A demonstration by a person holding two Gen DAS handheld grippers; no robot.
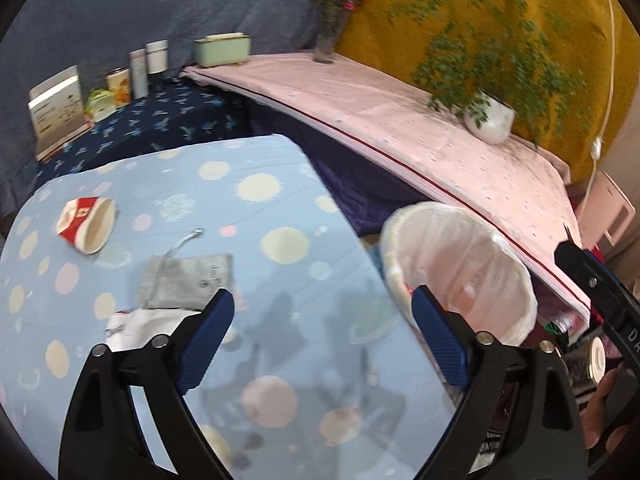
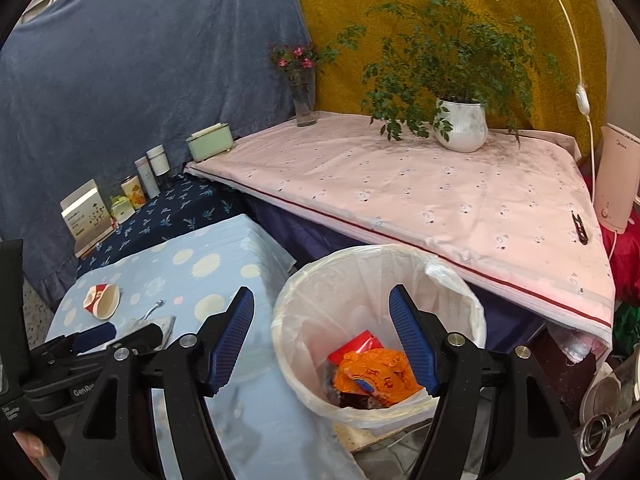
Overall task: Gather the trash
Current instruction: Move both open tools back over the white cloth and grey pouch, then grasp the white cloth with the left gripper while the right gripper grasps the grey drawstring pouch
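Observation:
A crushed red-and-white paper cup point(image 1: 86, 226) point(image 2: 102, 296) lies on its side on the light blue spotted tablecloth point(image 1: 280, 184). Nearer to me on the cloth are a grey drawstring pouch point(image 1: 186, 280) and a crumpled white piece point(image 1: 140, 326). My left gripper point(image 1: 323, 292) hovers open over the cloth with nothing between its blue pads. The bin with a white liner point(image 1: 460, 268) point(image 2: 380, 252) stands beside the table's right edge. My right gripper point(image 2: 321, 289) hangs open and empty above the bin, where an orange wrapper point(image 2: 376, 374) and a red packet point(image 2: 356, 348) lie.
A pink-covered table point(image 2: 400, 192) behind the bin carries a potted plant point(image 2: 460, 124), a flower vase point(image 2: 304, 104) and small black snips point(image 2: 578, 226). Boxes and cans point(image 2: 136, 188) line a dark blue cloth at the back left. A pink kettle point(image 2: 616, 176) stands far right.

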